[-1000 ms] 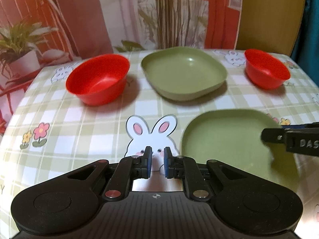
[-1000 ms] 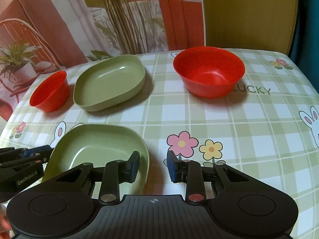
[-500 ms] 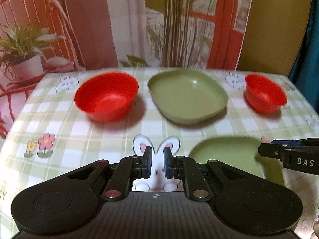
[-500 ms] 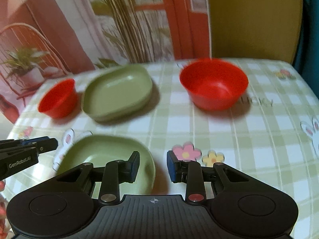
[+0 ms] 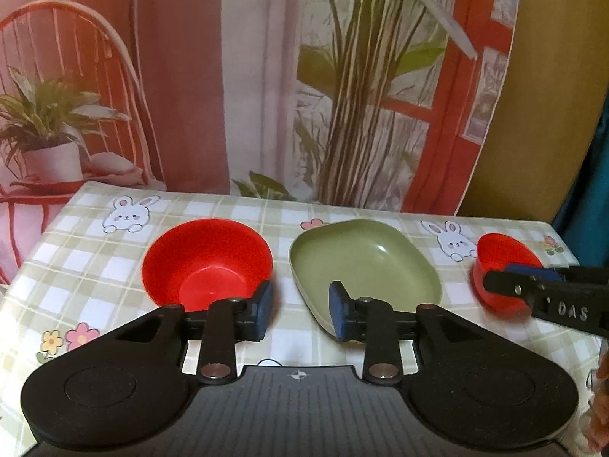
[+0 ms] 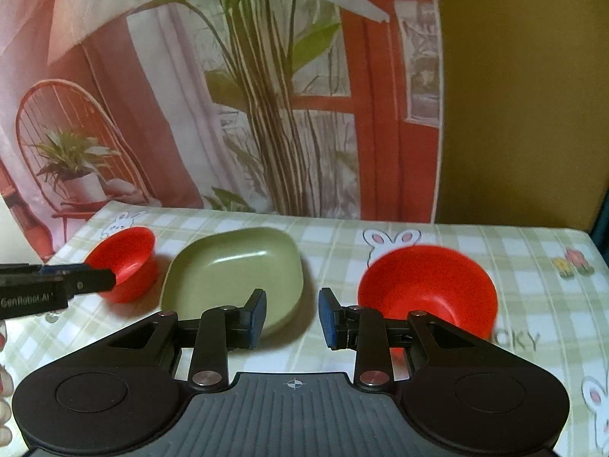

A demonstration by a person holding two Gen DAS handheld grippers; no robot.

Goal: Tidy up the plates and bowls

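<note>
Two bowls (image 5: 207, 262) flank plate (image 5: 363, 266), gaps btwn.

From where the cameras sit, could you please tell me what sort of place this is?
Probably a staged home dining set: a table with a bunny-print checked tablecloth, red bowls and a green plate, before a printed backdrop of window, curtain and plants.

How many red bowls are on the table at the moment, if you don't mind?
2: one red bowl left of the green plate, the other red bowl right of it. Others may be hidden behind the grippers.
</note>
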